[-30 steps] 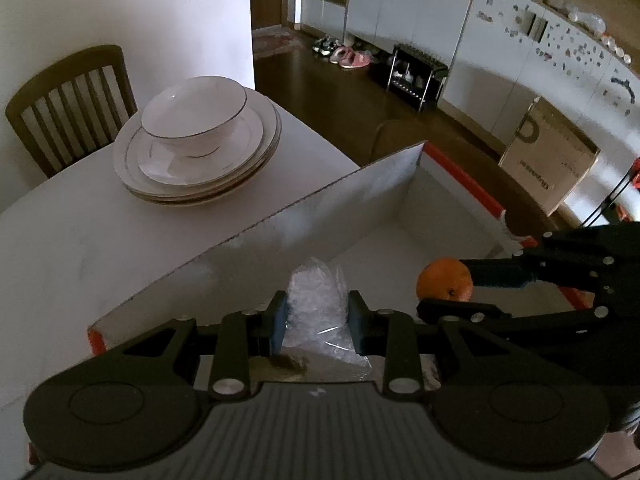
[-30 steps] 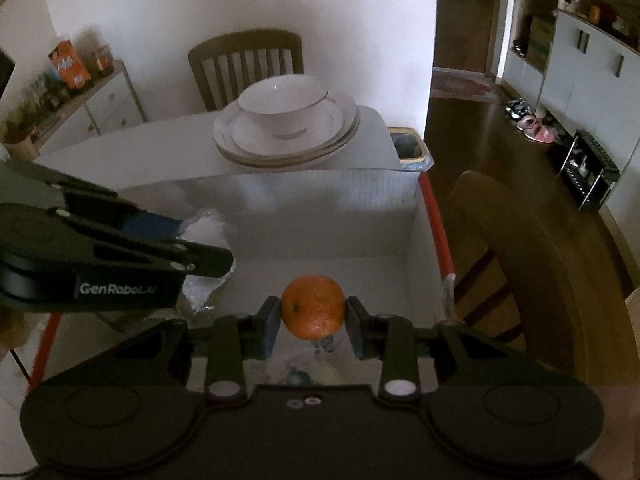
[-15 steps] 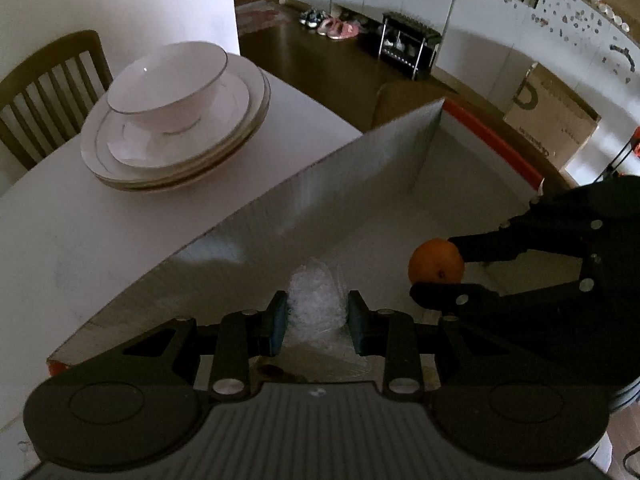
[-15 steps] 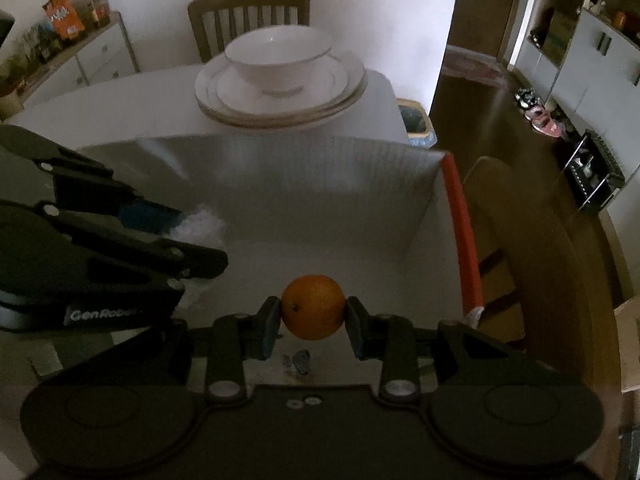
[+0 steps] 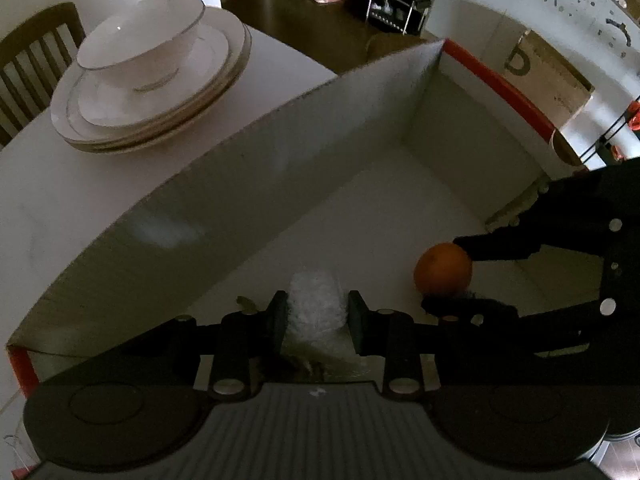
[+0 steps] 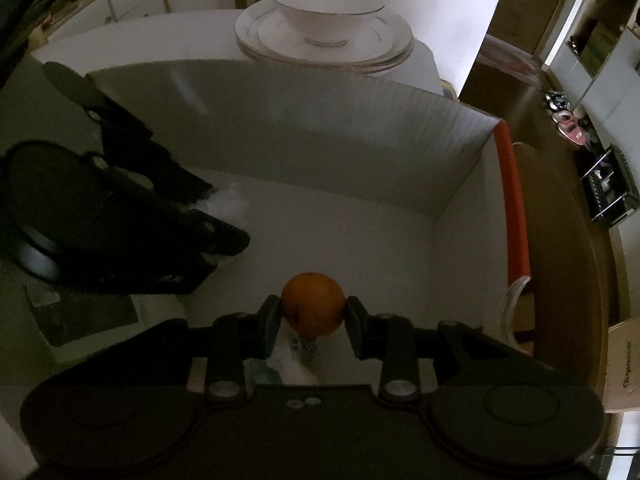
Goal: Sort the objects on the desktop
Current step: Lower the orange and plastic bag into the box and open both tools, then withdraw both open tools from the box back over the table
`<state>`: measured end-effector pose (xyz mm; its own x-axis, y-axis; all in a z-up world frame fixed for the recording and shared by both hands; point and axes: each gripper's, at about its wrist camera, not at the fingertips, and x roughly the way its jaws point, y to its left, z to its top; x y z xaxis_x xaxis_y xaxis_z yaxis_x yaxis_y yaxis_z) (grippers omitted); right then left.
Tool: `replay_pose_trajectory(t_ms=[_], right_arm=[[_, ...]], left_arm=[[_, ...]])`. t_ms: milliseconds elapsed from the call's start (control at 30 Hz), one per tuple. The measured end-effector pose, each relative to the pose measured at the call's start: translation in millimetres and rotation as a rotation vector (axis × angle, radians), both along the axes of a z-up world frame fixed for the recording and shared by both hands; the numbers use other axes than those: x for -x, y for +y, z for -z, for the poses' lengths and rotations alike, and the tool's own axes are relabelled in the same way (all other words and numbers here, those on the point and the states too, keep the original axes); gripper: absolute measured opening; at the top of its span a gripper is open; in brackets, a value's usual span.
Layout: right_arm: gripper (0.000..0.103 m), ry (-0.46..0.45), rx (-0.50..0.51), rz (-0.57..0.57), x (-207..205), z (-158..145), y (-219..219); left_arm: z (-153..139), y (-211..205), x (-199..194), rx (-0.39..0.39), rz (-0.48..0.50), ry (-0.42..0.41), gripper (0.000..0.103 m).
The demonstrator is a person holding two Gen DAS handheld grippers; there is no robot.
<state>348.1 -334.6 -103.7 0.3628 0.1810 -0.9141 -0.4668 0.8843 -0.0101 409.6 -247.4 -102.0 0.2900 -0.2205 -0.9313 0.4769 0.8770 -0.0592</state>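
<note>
My left gripper (image 5: 316, 308) is shut on a crumpled clear plastic bag (image 5: 316, 300) and holds it low inside a white cardboard box with a red rim (image 5: 496, 80). My right gripper (image 6: 313, 312) is shut on an orange (image 6: 313, 304) and holds it inside the same box (image 6: 360, 148), near the floor. The orange (image 5: 442, 269) and the right gripper's fingers (image 5: 500, 246) show at the right of the left wrist view. The left gripper (image 6: 228, 236) and the bag (image 6: 228, 204) show at the left of the right wrist view.
A white bowl on stacked plates (image 5: 148, 76) stands on the white table beyond the box's far wall; it also shows in the right wrist view (image 6: 324, 32). A wooden chair (image 5: 32, 64) stands behind the table. Another chair back (image 6: 560, 240) is to the right of the box.
Both grippers have moved down and deeper into the box with their loads still held. The box walls now rise higher around them.
</note>
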Motion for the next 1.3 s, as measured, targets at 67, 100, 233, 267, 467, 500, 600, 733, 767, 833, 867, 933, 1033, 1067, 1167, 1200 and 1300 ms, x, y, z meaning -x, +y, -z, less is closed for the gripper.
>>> replay_pose_trajectory(t_ms=[67, 100, 233, 267, 467, 500, 600, 733, 767, 833, 867, 933, 1033, 1067, 1167, 1200, 1300], right_arm=[[0.034, 0.003, 0.001, 0.001, -1.0, 0.0, 0.6], [0.034, 0.005, 0.005, 0.001, -1.4, 0.3, 1.4], [0.041, -0.003, 0.010, -0.007, -0.8, -2.1, 3.0], [0.042, -0.008, 0.013, -0.010, 1.1, -1.9, 2.7], [0.052, -0.041, 0.004, -0.030, 5.7, -8.8, -0.1], [0.055, -0.046, -0.001, -0.033, 6.0, -11.2, -0.8], [0.060, -0.064, -0.021, -0.035, 8.5, -18.4, -4.2], [0.067, -0.095, -0.047, -0.030, 15.8, -29.1, -10.0], [0.067, -0.100, -0.051, -0.030, 17.5, -31.8, -10.9], [0.069, -0.112, -0.062, -0.026, 20.0, -37.7, -13.5], [0.070, -0.115, -0.070, -0.024, 21.5, -39.9, -14.4], [0.071, -0.121, -0.085, -0.014, 23.3, -45.4, -17.8], [0.073, -0.131, -0.106, -0.009, 26.5, -51.6, -20.9], [0.073, -0.135, -0.113, -0.007, 27.7, -53.4, -21.4], [0.075, -0.147, -0.128, -0.006, 36.0, -60.3, -22.5], [0.076, -0.151, -0.133, -0.004, 37.9, -62.5, -23.1], [0.081, -0.163, -0.148, -0.001, 46.0, -68.2, -25.8]], left_arm=[[1.8, -1.2, -1.5, -0.009, 0.002, 0.010, 0.030], [2.3, -0.9, -0.4, -0.014, 0.003, 0.012, 0.030], [1.4, 0.9, -1.0, -0.012, 0.004, 0.006, 0.030], [2.4, 0.0, 0.8, -0.011, 0.001, 0.004, 0.030], [-6.4, 5.5, 7.0, 0.011, -0.006, -0.023, 0.030], [-9.0, 6.6, 8.1, 0.016, -0.008, -0.031, 0.030], [-15.1, 10.2, 10.1, 0.033, -0.015, -0.045, 0.030], [-22.9, 11.2, 17.8, 0.038, -0.019, -0.068, 0.030], [-25.5, 11.7, 19.5, 0.039, -0.019, -0.076, 0.030], [-31.2, 12.0, 22.8, 0.043, -0.017, -0.091, 0.031], [-32.5, 9.5, 25.4, 0.044, -0.018, -0.099, 0.031], [-40.2, 10.3, 28.5, 0.053, -0.023, -0.114, 0.031], [-49.6, 14.7, 34.2, 0.069, -0.029, -0.122, 0.031], [-52.5, 15.7, 37.1, 0.072, -0.031, -0.125, 0.031], [-58.7, 19.3, 41.8, 0.081, -0.035, -0.133, 0.031], [-61.4, 19.9, 44.5, 0.085, -0.037, -0.135, 0.031], [-69.1, 22.1, 54.9, 0.098, -0.041, -0.149, 0.031]])
